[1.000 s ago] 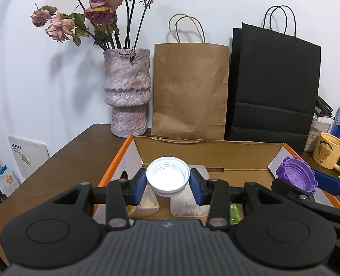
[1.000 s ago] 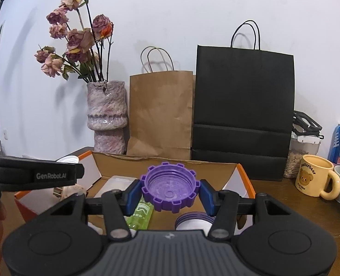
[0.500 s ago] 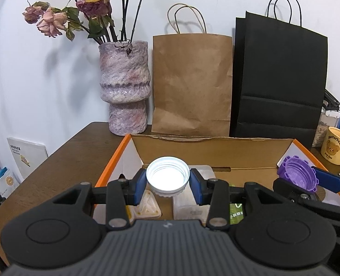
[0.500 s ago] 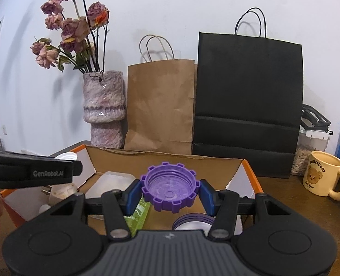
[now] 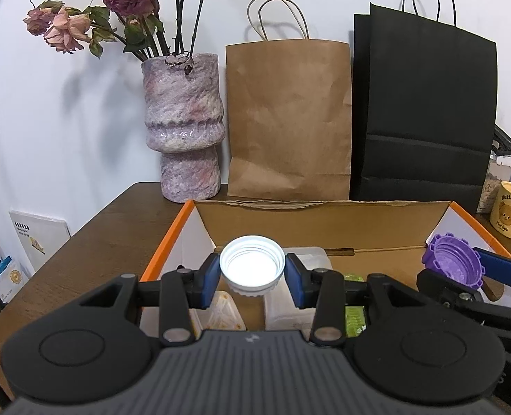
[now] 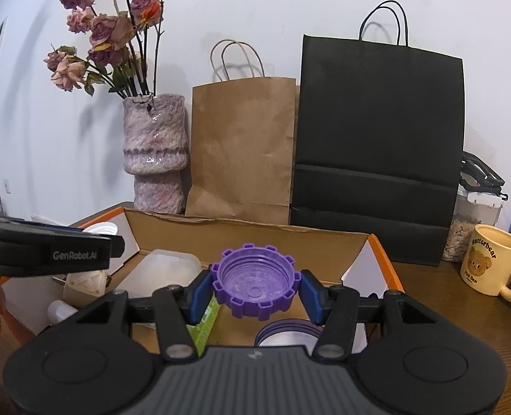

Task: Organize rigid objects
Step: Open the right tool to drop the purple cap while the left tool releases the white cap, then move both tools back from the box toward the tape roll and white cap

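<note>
My left gripper (image 5: 252,271) is shut on a white screw cap (image 5: 252,267), held open side up over the left part of an open cardboard box (image 5: 324,221) with orange edges. My right gripper (image 6: 255,290) is shut on a purple toothed cap (image 6: 255,285), held over the right part of the same box (image 6: 248,235). The purple cap also shows at the right of the left wrist view (image 5: 452,266). Inside the box lie clear plastic containers (image 6: 172,269), a green packet (image 6: 203,321) and a purple-rimmed lid (image 6: 286,335).
Behind the box stand a mottled vase (image 5: 184,131) of dried roses, a brown paper bag (image 5: 290,117) and a black paper bag (image 5: 425,110). A yellow bear mug (image 6: 490,264) and a jar of nuts (image 6: 470,228) stand on the brown table at right.
Both grippers have moved a little lower and closer to the box, each still gripping its cap; the background has shifted upward in both views.
</note>
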{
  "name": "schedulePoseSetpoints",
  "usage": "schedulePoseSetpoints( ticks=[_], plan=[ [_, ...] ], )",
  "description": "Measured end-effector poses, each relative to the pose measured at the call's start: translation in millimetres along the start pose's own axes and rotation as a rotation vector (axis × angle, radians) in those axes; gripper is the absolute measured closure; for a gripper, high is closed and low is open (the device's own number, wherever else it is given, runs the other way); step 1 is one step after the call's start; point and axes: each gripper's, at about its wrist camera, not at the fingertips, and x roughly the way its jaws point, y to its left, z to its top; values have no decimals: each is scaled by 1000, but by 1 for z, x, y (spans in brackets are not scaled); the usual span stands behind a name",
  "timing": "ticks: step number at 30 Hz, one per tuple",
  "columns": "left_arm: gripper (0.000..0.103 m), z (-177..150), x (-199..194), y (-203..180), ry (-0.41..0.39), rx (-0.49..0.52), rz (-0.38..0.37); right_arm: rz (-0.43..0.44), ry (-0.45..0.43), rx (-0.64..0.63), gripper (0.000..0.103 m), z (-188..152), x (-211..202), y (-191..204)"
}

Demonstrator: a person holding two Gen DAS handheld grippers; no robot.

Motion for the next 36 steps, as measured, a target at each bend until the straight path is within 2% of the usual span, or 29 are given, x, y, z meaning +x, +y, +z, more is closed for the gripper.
schedulePoseSetpoints(
  ticks=[8,9,11,13,15,18,20,22,36],
  plan=[
    [60,-1,3,1,9,5,1,3,15,-6,49,0,2,0],
    [58,0,3,0,10,9,5,3,17,-5,49,0,2,0],
    [44,0,3,0,9,11,7,-4,20,3,49,0,2,-1],
    [34,0,2,-1,1,15,18,-9,26,11,43,0,3,-2],
    [28,0,1,0,-6,18,29,-17,21,21,29,-1,2,-4],
    [16,0,1,0,-13,15,36,-31,6,29,15,-1,0,-6],
    [5,0,0,1,-20,13,42,-37,-1,33,9,-2,-1,-7],
    [0,0,-1,2,-32,8,39,-44,-5,36,2,-2,-2,-8],
    [0,0,-1,5,-29,-8,41,-45,-16,40,0,-2,-4,-7]
  ],
)
